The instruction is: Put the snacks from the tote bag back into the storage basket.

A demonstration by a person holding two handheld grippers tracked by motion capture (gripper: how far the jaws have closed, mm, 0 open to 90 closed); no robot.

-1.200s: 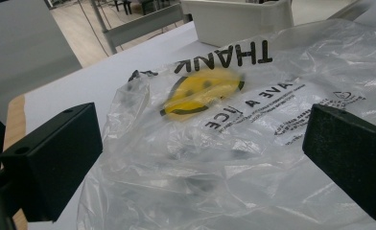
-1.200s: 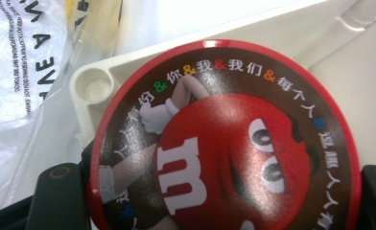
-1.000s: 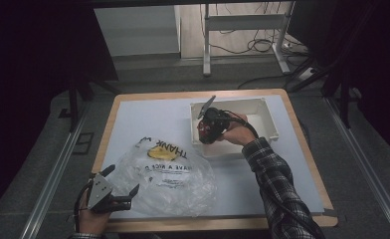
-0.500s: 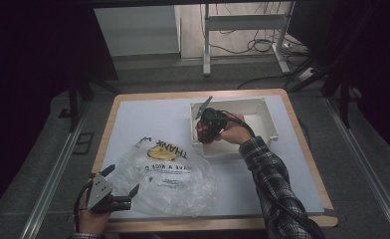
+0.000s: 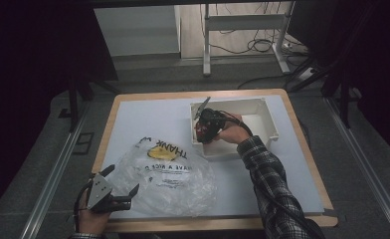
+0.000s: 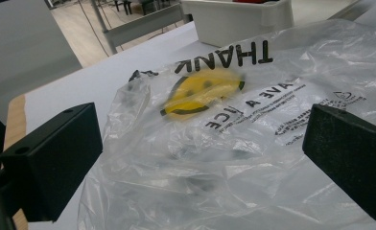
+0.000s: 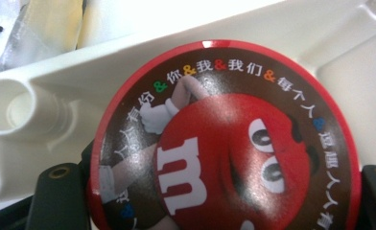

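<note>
A clear plastic bag (image 5: pixel 168 174) printed with a yellow smiley and black lettering lies crumpled on the white table top. My left gripper (image 5: pixel 123 179) rests at the bag's near left corner with its jaws open, and the bag (image 6: pixel 215 143) spreads out just ahead of them. Over the left end of the white bin (image 5: pixel 233 102), my right gripper (image 5: pixel 203 130) is shut on a round red tin (image 5: pixel 199 132). The tin's face (image 7: pixel 224 143) shows a red candy character ringed with small print, and the bin's wall (image 7: pixel 56 81) lies behind it.
The white table top (image 5: pixel 148 119) has a wooden edge, with dark floor around it. A metal frame and cables (image 5: pixel 243 25) stand beyond the far edge. A plaid sleeve (image 5: pixel 267 179) crosses the table's right half. In the left gripper view the bin (image 6: pixel 234 19) stands beyond the bag.
My right gripper has shifted slightly left over the bin with the red tin still in it. The left gripper and the bag have stayed put.
</note>
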